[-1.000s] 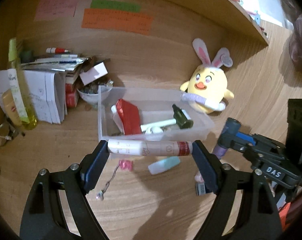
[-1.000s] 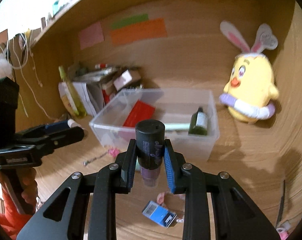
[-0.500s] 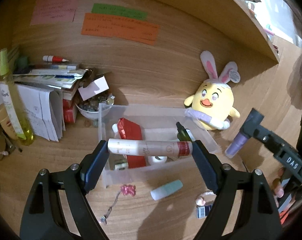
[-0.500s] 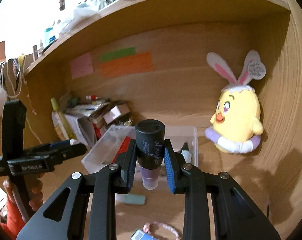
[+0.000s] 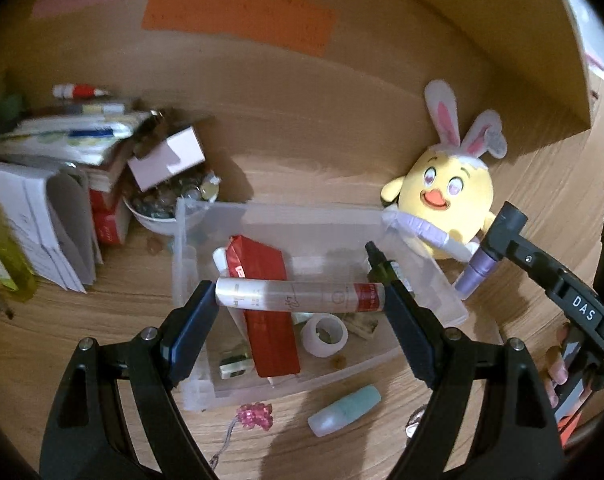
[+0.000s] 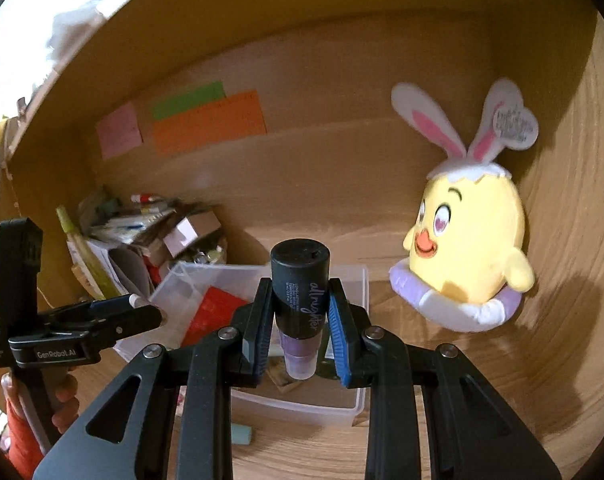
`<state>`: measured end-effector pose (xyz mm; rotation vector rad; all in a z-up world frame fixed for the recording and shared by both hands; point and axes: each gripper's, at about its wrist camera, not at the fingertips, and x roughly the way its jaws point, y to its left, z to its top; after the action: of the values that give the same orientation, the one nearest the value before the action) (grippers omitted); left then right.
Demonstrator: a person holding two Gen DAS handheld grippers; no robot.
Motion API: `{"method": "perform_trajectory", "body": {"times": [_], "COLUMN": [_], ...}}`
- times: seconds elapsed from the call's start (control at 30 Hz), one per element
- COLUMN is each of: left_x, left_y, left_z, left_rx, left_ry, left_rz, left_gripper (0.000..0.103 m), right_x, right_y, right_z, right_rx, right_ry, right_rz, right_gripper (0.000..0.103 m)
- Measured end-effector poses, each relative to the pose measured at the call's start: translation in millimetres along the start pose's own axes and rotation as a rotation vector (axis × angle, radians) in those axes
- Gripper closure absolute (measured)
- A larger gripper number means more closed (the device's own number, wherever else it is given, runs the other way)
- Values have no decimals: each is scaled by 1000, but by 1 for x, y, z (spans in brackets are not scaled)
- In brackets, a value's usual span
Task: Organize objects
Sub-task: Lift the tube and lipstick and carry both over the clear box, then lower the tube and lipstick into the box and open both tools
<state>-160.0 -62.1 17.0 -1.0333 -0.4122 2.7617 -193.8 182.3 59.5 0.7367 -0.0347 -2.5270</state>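
Note:
My left gripper (image 5: 300, 300) is shut on a white tube with a red end (image 5: 302, 297), held crosswise above the clear plastic bin (image 5: 425, 280). The bin holds a red packet (image 5: 264, 300), a dark green bottle (image 5: 381, 266) and a white ring (image 5: 325, 336). My right gripper (image 6: 300, 318) is shut on a purple bottle with a black cap (image 6: 300, 304), upright above the bin's right part (image 6: 361, 284). That bottle also shows in the left wrist view (image 5: 483, 262), just right of the bin.
A yellow bunny-eared plush (image 5: 447, 196) sits right of the bin. A pile of papers and boxes (image 5: 62, 184) and a bowl (image 5: 154, 216) stand at the left. A mint tube (image 5: 343, 404) and pink charm (image 5: 256, 414) lie in front of the bin.
Both grippers have moved forward with their loads. The white tube went from in front of the bin to over it; the purple bottle now hangs over the bin's right side.

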Motion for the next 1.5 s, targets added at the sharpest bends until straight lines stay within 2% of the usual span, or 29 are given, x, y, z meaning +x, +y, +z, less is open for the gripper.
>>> {"method": "perform_trajectory", "body": {"times": [0.27, 0.37, 0.63, 0.8, 1.13, 1.37, 1.5], "left_x": [18, 23, 29, 33, 35, 28, 13], "left_y": [-2, -2, -2, -6, -10, -6, -8], "left_z": [-10, -12, -16, -18, -19, -18, -15], "left_rx": [5, 9, 21, 48, 72, 38, 28], "left_ry": [41, 54, 73, 79, 91, 91, 51], "left_rz": [5, 11, 6, 34, 64, 25, 21], "left_gripper": [19, 19, 19, 19, 17, 17, 12], "right_x": [23, 30, 39, 46, 69, 74, 76], "right_y": [-4, -7, -9, -2, 8, 13, 15], "right_z": [-15, -18, -21, -24, -35, -36, -36], "right_rx": [-9, -12, -10, -41, -56, -64, -60], "right_ry": [73, 96, 131, 151, 219, 234, 240], "right_rz": [-7, -54, -73, -79, -29, -19, -6], "right_gripper": [79, 79, 79, 79, 79, 78, 77]}}
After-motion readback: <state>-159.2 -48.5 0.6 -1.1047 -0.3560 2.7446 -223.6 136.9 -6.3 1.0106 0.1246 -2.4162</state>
